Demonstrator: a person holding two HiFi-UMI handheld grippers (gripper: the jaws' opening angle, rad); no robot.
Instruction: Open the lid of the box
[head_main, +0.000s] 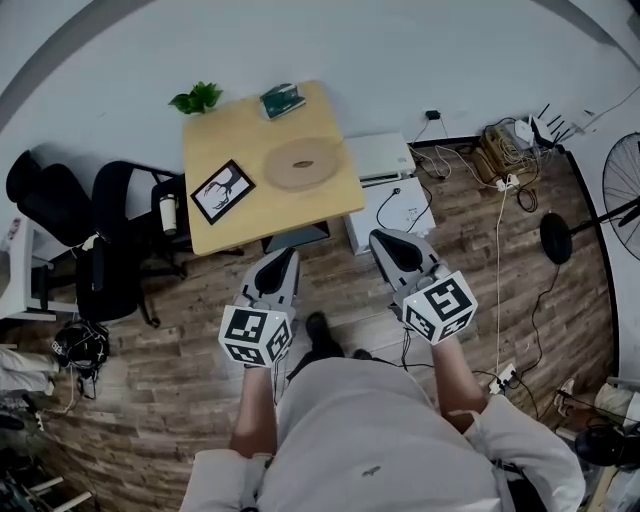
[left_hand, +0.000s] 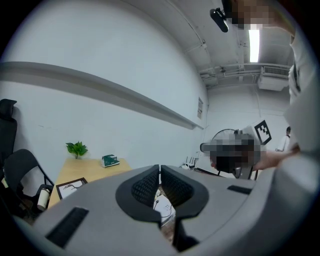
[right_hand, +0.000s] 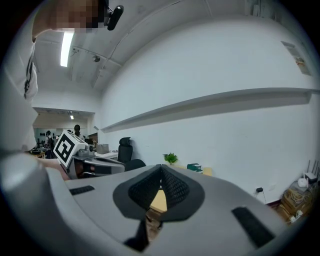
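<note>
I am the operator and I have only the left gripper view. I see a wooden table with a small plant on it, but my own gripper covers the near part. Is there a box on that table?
Observer: Yes. In the head view a round wooden box, quite flat, lies on the table, to the right of the framed picture.
Operator: Is any gripper above the table?
Observer: No. The left gripper and the right gripper both appear short of it, over the wooden floor.
Operator: How are the right jaws?
Observer: The right gripper view shows them together, with nothing between them.
</note>
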